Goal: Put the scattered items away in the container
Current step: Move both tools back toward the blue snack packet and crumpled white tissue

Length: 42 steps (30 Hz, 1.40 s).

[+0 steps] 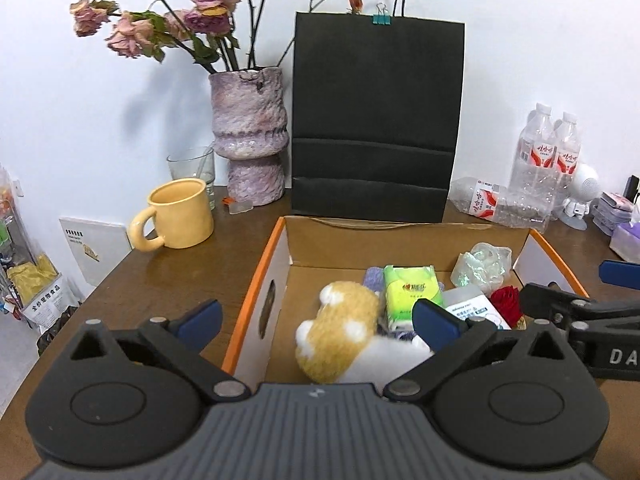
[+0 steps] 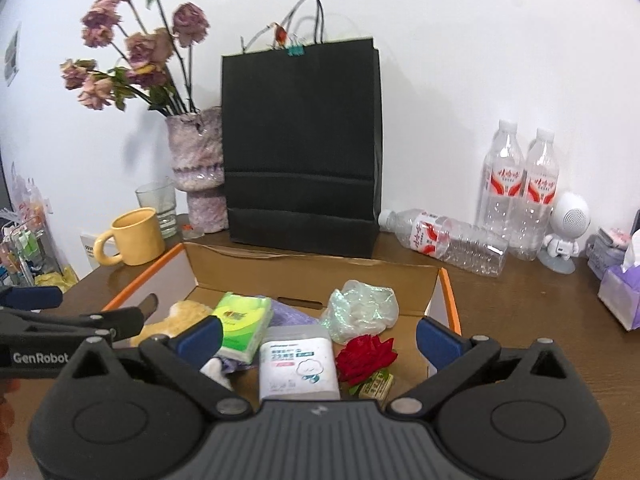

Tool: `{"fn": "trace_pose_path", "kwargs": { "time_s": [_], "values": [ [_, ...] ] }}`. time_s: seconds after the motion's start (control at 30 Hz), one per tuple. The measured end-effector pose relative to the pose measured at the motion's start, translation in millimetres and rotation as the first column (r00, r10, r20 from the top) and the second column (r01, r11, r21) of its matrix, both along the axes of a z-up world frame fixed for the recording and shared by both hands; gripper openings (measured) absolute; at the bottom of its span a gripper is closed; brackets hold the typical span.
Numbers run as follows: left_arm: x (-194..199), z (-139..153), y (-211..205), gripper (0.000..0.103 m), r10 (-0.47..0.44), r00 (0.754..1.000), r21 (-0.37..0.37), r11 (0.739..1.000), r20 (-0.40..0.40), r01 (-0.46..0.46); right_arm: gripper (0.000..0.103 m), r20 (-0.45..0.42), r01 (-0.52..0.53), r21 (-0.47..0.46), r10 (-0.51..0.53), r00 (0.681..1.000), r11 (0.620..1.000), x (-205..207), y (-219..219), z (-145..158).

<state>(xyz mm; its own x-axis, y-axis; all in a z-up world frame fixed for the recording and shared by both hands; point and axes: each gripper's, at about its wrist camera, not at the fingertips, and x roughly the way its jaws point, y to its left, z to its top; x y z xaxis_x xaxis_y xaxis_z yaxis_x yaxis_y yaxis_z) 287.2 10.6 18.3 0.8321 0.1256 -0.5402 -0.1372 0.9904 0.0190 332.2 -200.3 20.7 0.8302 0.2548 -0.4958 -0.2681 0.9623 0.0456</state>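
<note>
Both of your grippers hang tilted downward over the near edge of the cardboard box, each with its blue-padded jaws spread wide and nothing between them. Your left gripper points at the plush toy, which lies in the box just ahead of its fingertips and below them; your right gripper sits beside it, to its right, above the white wipes pack and the red rose. From the left wrist view you can see the right gripper's arm reaching in from the right edge, and from the right wrist view the left one crosses in from the left. A little further ahead of both grippers, still inside the box, lie the green tissue pack and the crumpled clear wrap toward the far right corner. Beyond the box, on the brown table, the yellow mug stands ahead and to the left of your left gripper, with a glass and the vase of dried roses behind it. Straight ahead the black paper bag stands against the wall, and to the right of it are clear water bottles, one lying on its side.
</note>
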Motion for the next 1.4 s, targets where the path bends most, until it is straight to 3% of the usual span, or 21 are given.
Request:
{"fn": "trace_pose_path", "kwargs": {
  "time_s": [0.3,0.63,1.07,1.4],
  "values": [
    [-44.1,-3.3,12.3,0.103,-0.013,0.999,-0.014,1.000,0.042,0.014,0.103,0.049,-0.038,-0.031,0.040,0.998,0.999,-51.8,5.7,9.2],
    [-96.2,-11.6,24.4,0.103,-0.018,0.997,-0.059,0.998,0.076,0.022,0.103,0.085,-0.013,-0.030,0.015,0.996,0.999,-102.9,2.3,7.9],
    [-149.8,-40.1,18.2,0.103,-0.047,0.995,-0.061,0.997,0.086,0.052,0.103,0.046,0.014,-0.025,-0.013,0.999,1.000,-154.2,-4.6,-37.6],
    [-161.1,-66.4,6.5,0.103,-0.057,0.996,-0.043,0.997,0.074,0.060,0.103,0.003,0.034,-0.042,-0.034,0.999,0.999,-175.4,-10.1,-75.4]
  ]
}}
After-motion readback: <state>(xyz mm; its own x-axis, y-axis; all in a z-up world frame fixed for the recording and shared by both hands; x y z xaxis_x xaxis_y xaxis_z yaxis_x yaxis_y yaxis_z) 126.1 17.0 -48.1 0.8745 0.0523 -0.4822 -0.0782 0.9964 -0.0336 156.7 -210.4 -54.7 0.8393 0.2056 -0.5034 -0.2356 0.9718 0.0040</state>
